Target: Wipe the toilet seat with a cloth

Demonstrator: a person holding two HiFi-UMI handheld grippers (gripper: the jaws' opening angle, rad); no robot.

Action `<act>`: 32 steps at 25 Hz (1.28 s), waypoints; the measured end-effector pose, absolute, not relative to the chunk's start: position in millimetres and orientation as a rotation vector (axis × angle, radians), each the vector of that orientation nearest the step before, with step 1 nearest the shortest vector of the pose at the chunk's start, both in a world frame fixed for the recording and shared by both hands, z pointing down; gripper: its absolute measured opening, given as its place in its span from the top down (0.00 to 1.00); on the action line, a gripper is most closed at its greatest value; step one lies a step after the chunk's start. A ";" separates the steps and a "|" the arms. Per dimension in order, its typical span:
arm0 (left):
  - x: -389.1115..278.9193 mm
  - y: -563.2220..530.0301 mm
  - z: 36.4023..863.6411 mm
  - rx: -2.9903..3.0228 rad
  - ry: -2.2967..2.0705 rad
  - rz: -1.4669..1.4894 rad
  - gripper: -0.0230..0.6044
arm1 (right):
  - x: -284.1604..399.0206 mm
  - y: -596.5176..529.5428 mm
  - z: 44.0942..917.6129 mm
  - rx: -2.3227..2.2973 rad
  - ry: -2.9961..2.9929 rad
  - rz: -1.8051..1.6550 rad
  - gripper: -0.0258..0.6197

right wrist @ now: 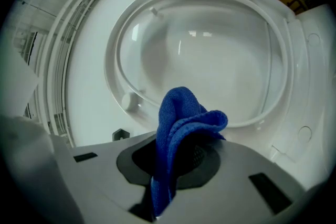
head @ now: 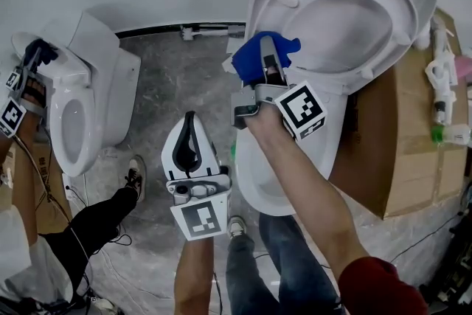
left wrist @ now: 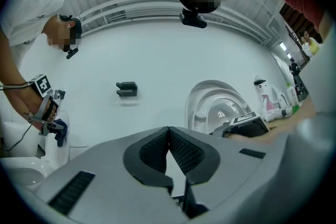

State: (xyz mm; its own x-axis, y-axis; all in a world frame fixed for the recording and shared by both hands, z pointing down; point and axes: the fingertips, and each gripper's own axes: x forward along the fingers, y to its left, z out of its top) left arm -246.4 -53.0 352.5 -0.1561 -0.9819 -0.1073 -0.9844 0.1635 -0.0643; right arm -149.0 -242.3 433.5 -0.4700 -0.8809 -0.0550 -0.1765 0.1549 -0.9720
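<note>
Left tongs [head: 189, 130] are shut with nothing between them — the ribbed pads meet tip to tip — and they hang low in the head view, over the grey floor [head: 177, 70] just beside the toilet bowl [head: 254, 184]. Right tongs [head: 270, 66], higher and further out, are clamped on a blue cloth [right wrist: 178, 113]. It is pinched between the pads, with a folded bunch standing up past the tips. That bunch sits in front of the lower rim of the raised toilet seat [right wrist: 113, 60], whose underside with its small bumpers faces the tongs; whether cloth and seat touch I cannot tell. Most of the bowl's inside is hidden by the right forearm. Behind the toilet stands a cardboard box [head: 413, 151] with spray bottles [head: 440, 77] on top. Far left is a second toilet [head: 74, 122] — another person's tongs [head: 33, 55] hang above it with something dark at their tips
</note>
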 end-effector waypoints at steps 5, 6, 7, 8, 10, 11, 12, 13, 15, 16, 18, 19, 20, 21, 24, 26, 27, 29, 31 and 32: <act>-246.5 -53.5 328.2 -1.951 2.283 0.050 0.94 | -147.5 -247.5 375.0 -0.958 1.811 -1.263 0.87; -247.1 -54.4 323.4 -1.950 2.282 0.056 0.94 | -146.8 -248.9 364.2 -0.953 1.822 -1.243 0.87; -247.6 -55.1 318.2 -1.948 2.281 0.063 0.94 | -146.0 -249.9 354.4 -0.948 1.830 -1.227 0.87; -247.9 -55.7 312.3 -1.942 2.277 0.070 0.94 | -145.1 -250.6 346.0 -0.944 1.835 -1.219 0.87; -247.1 -57.9 298.7 -1.925 2.253 0.084 0.94 | -144.0 -252.1 334.4 -0.930 1.826 -1.224 0.87; -246.3 -58.8 294.3 -1.923 2.246 0.091 0.94 | -143.9 -252.6 331.7 -0.928 1.822 -1.232 0.87; -245.2 -59.1 292.3 -1.930 2.248 0.096 0.94 | -143.9 -252.3 330.3 -0.929 1.823 -1.237 0.87; -244.0 -58.9 290.9 -1.939 2.251 0.097 0.94 | -143.8 -251.2 328.8 -0.930 1.831 -1.235 0.87; -241.6 -57.9 287.0 -1.950 2.243 0.088 0.94 | -143.2 -247.8 322.9 -0.928 1.860 -1.212 0.87; -240.7 -57.6 284.6 -1.951 2.235 0.081 0.94 | -142.7 -246.6 317.7 -0.928 1.884 -1.189 0.87; -239.8 -58.6 277.4 -1.944 2.213 0.083 0.94 | -142.2 -245.9 303.9 -0.943 1.969 -1.108 0.87; -239.3 -60.2 270.7 -1.932 2.194 0.097 0.94 | -142.6 -246.5 296.5 -0.965 2.035 -1.049 0.87; -238.9 -62.3 263.7 -1.919 2.177 0.114 0.94 | -143.3 -247.6 289.9 -1.000 2.114 -0.976 0.87; -238.7 -64.1 259.6 -1.913 2.172 0.124 0.94 | -144.0 -249.0 284.1 -1.044 2.199 -0.892 0.87; -237.7 -66.9 259.1 -1.918 2.197 0.125 0.94 | -142.9 -254.7 270.6 -1.222 2.449 -0.593 0.87; -235.1 -69.1 258.9 -1.926 2.202 0.126 0.94 | -143.2 -257.7 265.2 -1.344 2.594 -0.388 0.87; -233.2 -70.6 257.8 -1.932 2.199 0.131 0.94 | -144.7 -258.2 263.9 -1.398 2.659 -0.290 0.87; -228.5 -74.4 257.5 -1.947 2.196 0.134 0.94 | -146.3 -257.0 261.4 -1.491 2.757 -0.092 0.87; -221.8 -78.0 259.6 -1.968 2.195 0.133 0.94 | -142.0 -255.3 257.2 -1.555 2.793 0.067 0.87; -217.7 -79.3 260.5 -1.979 2.192 0.131 0.94 | -138.4 -255.1 255.1 -1.569 2.796 0.111 0.87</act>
State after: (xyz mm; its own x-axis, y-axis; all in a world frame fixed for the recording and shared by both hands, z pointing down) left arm -217.7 -79.3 260.5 -0.0940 -0.9761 -0.1960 -0.9925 0.1072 -0.0583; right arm -138.4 -255.1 255.1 -0.5198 -0.8539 0.0245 -0.8493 0.5197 0.0930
